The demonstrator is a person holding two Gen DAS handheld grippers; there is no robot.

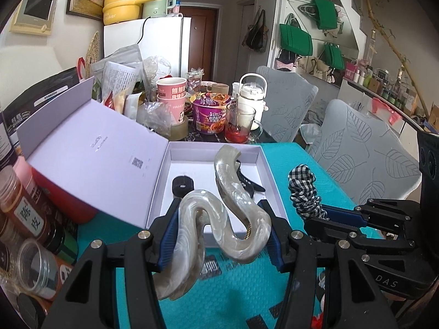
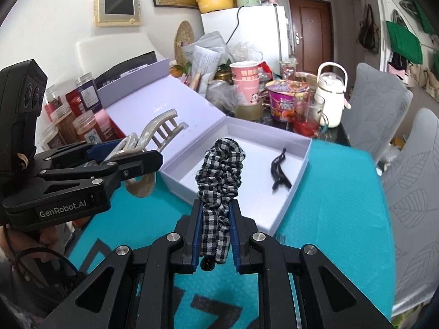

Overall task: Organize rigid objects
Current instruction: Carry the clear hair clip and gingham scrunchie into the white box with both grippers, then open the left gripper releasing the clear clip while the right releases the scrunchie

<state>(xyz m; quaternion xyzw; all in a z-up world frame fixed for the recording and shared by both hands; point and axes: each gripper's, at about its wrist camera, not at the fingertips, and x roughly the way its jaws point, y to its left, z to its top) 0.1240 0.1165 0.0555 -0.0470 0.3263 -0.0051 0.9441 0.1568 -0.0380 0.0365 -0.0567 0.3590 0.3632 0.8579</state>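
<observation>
Cluttered tableware crowds the far end of a teal mat, on which an open white box is set ready to receive items; a black clip is already laid inside. The left gripper is clamped on a pearly claw clip; the right gripper is closed narrowly on a checked scrunchie; both are held just before the box, presumably for dropping in.

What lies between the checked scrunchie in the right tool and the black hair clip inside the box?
Only bare white box floor. The right wrist view shows the checked scrunchie, held in the right tool, and the black hair clip apart, nothing between.
</observation>
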